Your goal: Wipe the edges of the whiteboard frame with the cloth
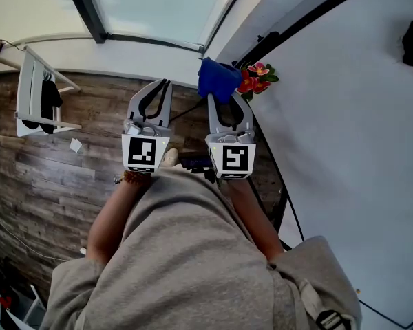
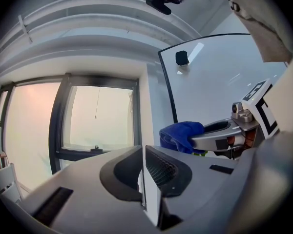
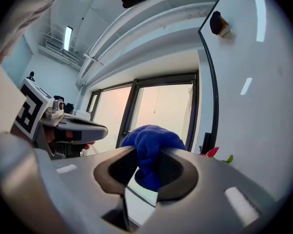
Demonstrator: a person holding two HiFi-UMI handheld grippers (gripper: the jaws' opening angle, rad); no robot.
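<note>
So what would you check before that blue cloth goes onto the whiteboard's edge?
1. Fingers of the right gripper pinch the blue cloth: ok.
2. Left gripper shut and empty, not in the way: ok.
3. Cloth pressed against the black whiteboard frame: not ok, a gap shows between them.
4. Frame edge in plain view ahead: ok.
5. Red flowers beside the frame are clear of the wiping path: cannot tell.

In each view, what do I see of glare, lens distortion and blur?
Head view: strong wide-angle bending; the window is pale and washed out. Left gripper view: round fisheye picture, black corners, window panes overexposed. Right gripper view: lamp reflections streak the whiteboard; the blue cloth looks fairly sharp.
</note>
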